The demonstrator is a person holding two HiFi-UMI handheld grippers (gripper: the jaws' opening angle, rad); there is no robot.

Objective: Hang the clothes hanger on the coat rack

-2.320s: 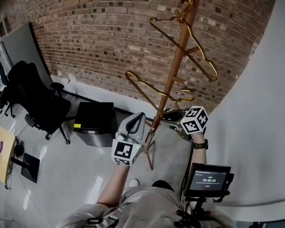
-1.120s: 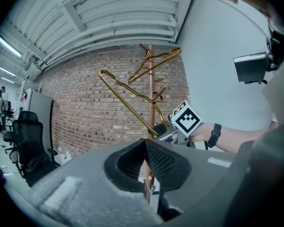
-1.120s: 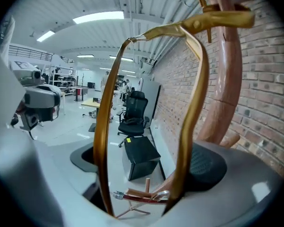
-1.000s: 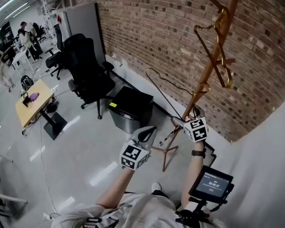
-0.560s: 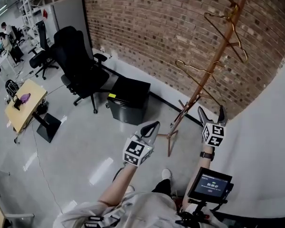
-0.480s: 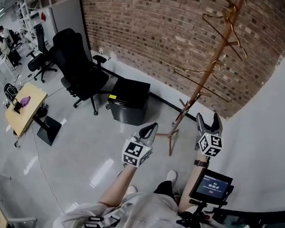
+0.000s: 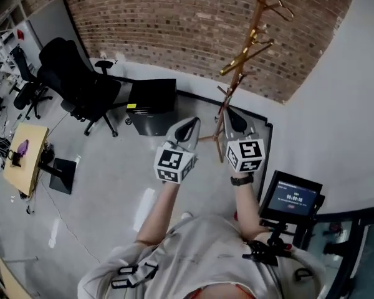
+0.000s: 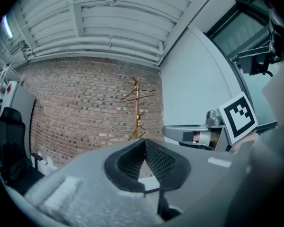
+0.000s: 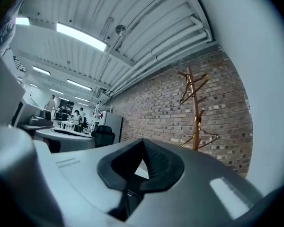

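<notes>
Black office chair (image 7: pixel 75 83) upper left; black cabinet (image 7: pixel 151 101) left of centre; left gripper (image 7: pixel 194 123) centre, jaws together, empty; right gripper (image 7: pixel 227 113) beside it, jaws just closed on nothing; coat rack (image 7: pixel 239 80) top centre-right, gold clothes hangers (image 7: pixel 244 55) hung on it.

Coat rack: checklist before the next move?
1. Hangers on coat rack: ok, two hang from its pegs.
2. Left gripper empty: ok, jaws together, nothing between.
3. Right gripper empty: ok, jaws have just been closing and are shut on nothing.
4. Both grippers apart from the rack: ok.
5. Hooks fully seated on pegs: cannot tell, too small.
</notes>
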